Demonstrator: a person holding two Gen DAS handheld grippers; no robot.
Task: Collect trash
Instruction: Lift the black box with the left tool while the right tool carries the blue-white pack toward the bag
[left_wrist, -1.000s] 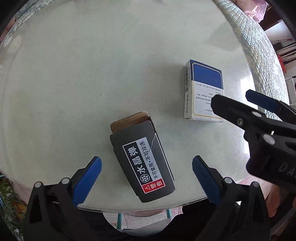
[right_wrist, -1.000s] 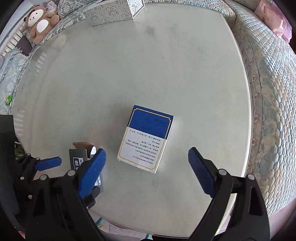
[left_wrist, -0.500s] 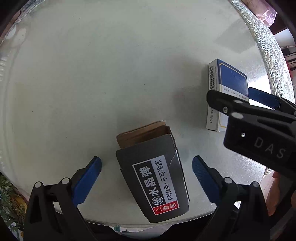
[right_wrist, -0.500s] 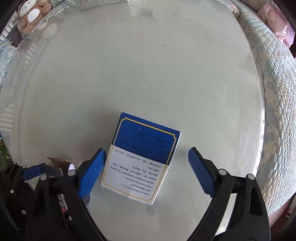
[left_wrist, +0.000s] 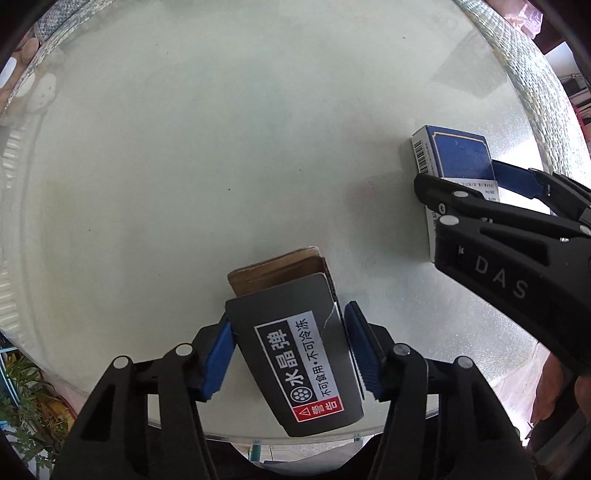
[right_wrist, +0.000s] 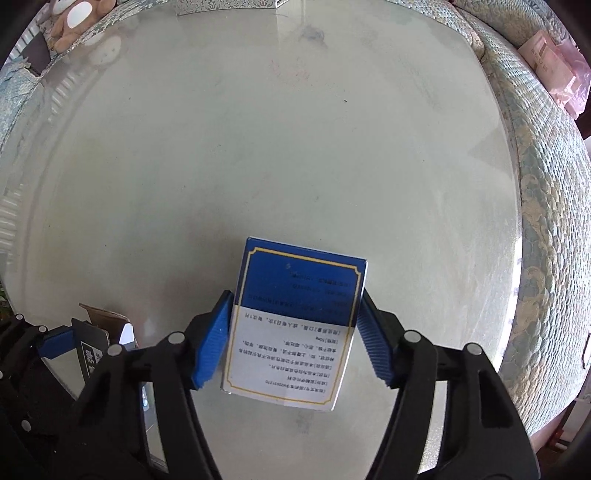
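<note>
A black carton (left_wrist: 295, 354) with a white label and an open brown flap lies at the near edge of the round glass table (left_wrist: 221, 147). My left gripper (left_wrist: 290, 350) is shut on its sides. A blue and white box (right_wrist: 295, 325) lies flat to the right, and it also shows in the left wrist view (left_wrist: 454, 162). My right gripper (right_wrist: 293, 339) is shut on its two sides. The right gripper (left_wrist: 491, 192) also shows from the side in the left wrist view, and the black carton (right_wrist: 96, 354) shows at the lower left of the right wrist view.
A patterned sofa (right_wrist: 546, 184) curves round the table's right side, with pink bags (right_wrist: 554, 62) on it. A stuffed bear (right_wrist: 70, 14) and a patterned box (right_wrist: 225, 5) sit at the far edge. Plants (left_wrist: 22, 398) stand below the table's left edge.
Both grippers moved forward over their boxes and closed: the left one on the black carton, the right one on the blue and white box. Both boxes lie on the table.
</note>
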